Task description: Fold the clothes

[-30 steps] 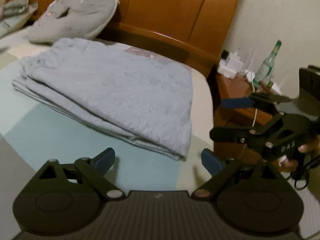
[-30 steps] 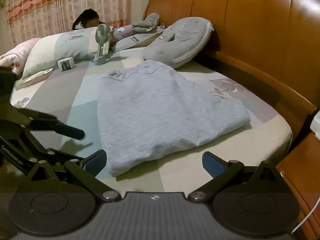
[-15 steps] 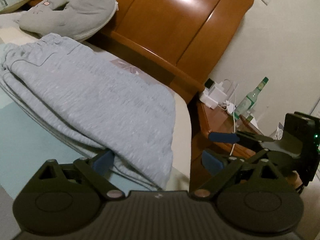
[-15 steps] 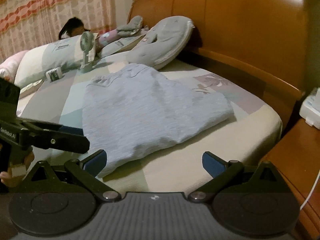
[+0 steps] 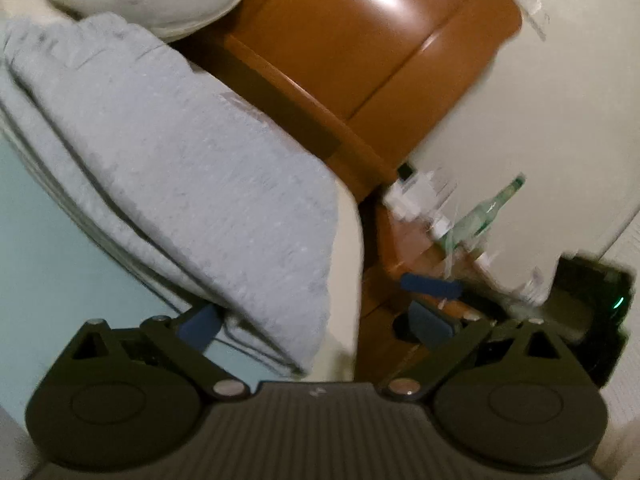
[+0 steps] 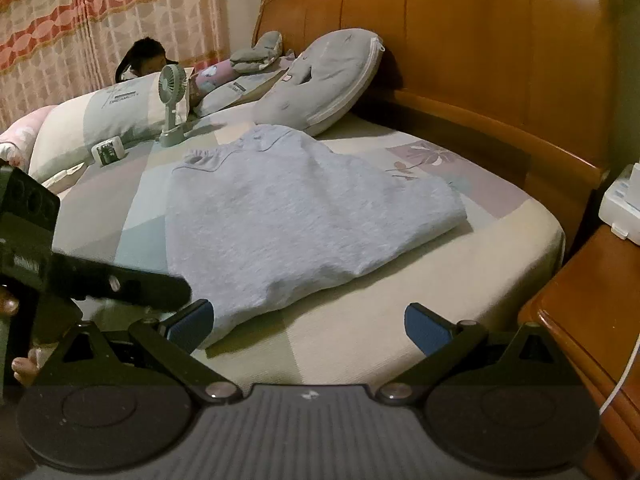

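Note:
A light grey-blue garment [image 6: 300, 216] lies folded flat on the bed, its layered near corner [image 5: 288, 312] by the mattress edge. My left gripper [image 5: 316, 324] is open, low at that corner; its left pad [image 5: 200, 326] touches the folded edge, and the view is blurred. My right gripper [image 6: 308, 326] is open just in front of the garment's near edge, nothing between its pads. A black finger [image 6: 120, 284] of the left gripper reaches in from the left beside the garment. One blue pad [image 5: 430, 286] of the right gripper shows beyond the bed edge.
A grey pillow [image 6: 328, 80] leans on the wooden headboard [image 6: 500, 60]. The bedside table [image 6: 592, 308] holds a white box [image 6: 624, 208] and a green bottle [image 5: 484, 212]. A small fan [image 6: 172, 104] and pillows sit farther back, with a person's head [image 6: 146, 56] behind them.
The left gripper has dropped and tilted in towards the garment's near corner, so the cloth fills more of its view. The right gripper has edged closer to the bed. Both stay open.

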A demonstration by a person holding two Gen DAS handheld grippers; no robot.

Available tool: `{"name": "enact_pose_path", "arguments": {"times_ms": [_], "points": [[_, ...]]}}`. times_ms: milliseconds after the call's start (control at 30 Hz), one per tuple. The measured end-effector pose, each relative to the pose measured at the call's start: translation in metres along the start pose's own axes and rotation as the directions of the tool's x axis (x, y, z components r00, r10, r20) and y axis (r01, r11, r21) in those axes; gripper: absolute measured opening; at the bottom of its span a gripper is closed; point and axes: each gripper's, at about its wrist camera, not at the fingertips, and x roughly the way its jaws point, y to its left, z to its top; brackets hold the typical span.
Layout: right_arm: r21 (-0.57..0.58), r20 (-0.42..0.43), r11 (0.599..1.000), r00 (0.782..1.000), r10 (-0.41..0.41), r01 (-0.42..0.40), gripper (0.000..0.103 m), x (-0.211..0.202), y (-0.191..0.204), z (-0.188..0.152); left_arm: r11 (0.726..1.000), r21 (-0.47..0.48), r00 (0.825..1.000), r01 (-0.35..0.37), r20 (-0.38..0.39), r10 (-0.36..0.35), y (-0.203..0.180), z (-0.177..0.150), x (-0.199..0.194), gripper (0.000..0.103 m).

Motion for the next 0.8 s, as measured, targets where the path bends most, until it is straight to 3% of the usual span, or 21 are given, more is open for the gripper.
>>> {"name": "enact_pose_path", "arguments": {"times_ms": [167, 300, 400, 533, 667, 700, 733, 800], "points": [[-0.007, -0.008, 1.0, 1.0, -0.014, 0.014, 0.103, 0.001, -0.001, -0.001, 0.999, 0.009, 0.997, 0.039, -0.063, -0.038, -0.003, -0.004, 0.007, 0.101], [-0.006, -0.005, 1.0, 1.0, -0.013, 0.013, 0.103, -0.002, -0.003, -0.003, 0.999, -0.016, 0.998, 0.039, -0.047, -0.04, -0.002, -0.005, 0.008, 0.101], [-0.016, -0.006, 1.0, 1.0, -0.013, 0.013, 0.103, -0.003, -0.005, -0.004, 0.997, -0.009, 0.996, 0.08, -0.034, -0.081, -0.011, -0.002, 0.001, 0.1], [-0.036, -0.006, 0.999, 1.0, -0.008, 0.008, 0.103, -0.003, -0.004, -0.003, 0.988, 0.032, 0.986, 0.149, -0.086, -0.146, -0.021, 0.004, -0.017, 0.101], [-0.08, 0.016, 0.997, 1.0, 0.007, -0.006, 0.103, 0.006, 0.004, 0.009, 0.993, 0.11, 0.995, 0.045, -0.095, -0.034, -0.028, -0.002, -0.045, 0.101], [-0.097, 0.021, 0.995, 1.0, 0.008, -0.006, 0.103, 0.01, 0.008, 0.012, 0.99, 0.143, 0.996, -0.02, -0.088, 0.033, -0.03, -0.006, -0.052, 0.101], [-0.123, 0.026, 0.992, 1.0, 0.005, -0.002, 0.103, 0.016, 0.014, 0.015, 0.979, 0.18, 0.99, -0.1, -0.076, 0.115, -0.032, -0.01, -0.057, 0.101], [-0.161, 0.042, 0.987, 0.999, 0.001, 0.005, 0.103, 0.03, 0.024, 0.023, 0.94, 0.233, 0.963, -0.249, -0.049, 0.267, -0.034, -0.018, -0.065, 0.101]]}}
